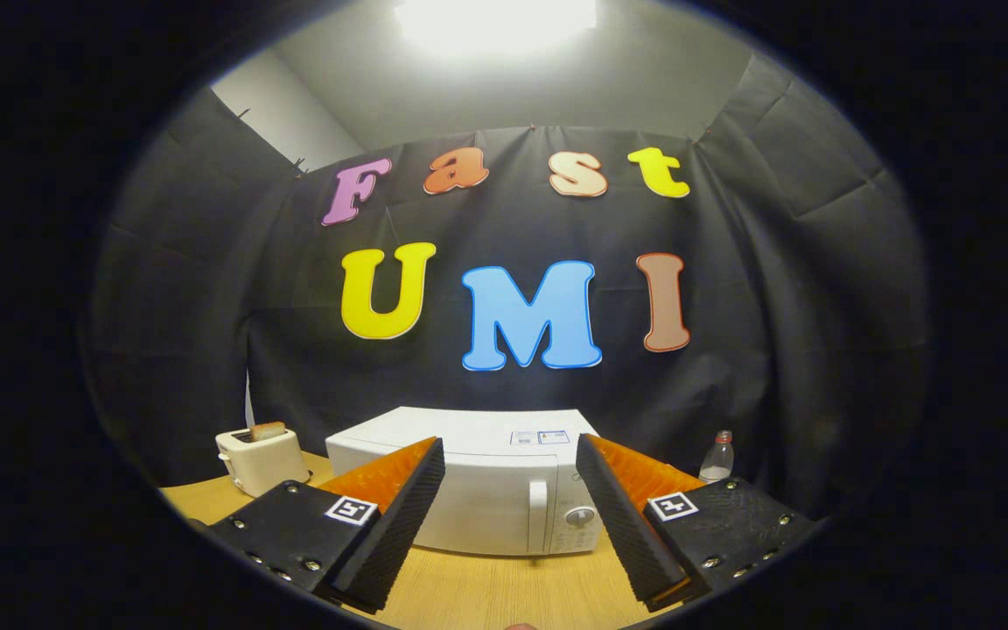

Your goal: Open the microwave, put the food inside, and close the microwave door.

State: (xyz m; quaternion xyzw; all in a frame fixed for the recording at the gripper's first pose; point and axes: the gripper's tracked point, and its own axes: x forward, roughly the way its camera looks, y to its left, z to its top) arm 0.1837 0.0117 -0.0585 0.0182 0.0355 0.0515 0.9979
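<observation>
Gripper [511, 525] fingers spread wide apart, nothing between them, hovering above the near edge of the tabletop [486, 586]. Your target, the microwave [478, 490], sits just ahead of the fingers, mid-table toward the back edge, door shut. Heavy, rigid box, so it should stay put when you pull. Take the vertical door handle [538, 512], just beside the dial [580, 516]; smooth plastic, likely slippery, so hook behind it rather than pinch. Can't tell what's inside with the door closed. Toaster [261, 459] at the back left corner holds a slice of toast [268, 430], likely the food: light, crumbly, grip gently. Bottle [717, 459] at the back right, contents unclear.
</observation>
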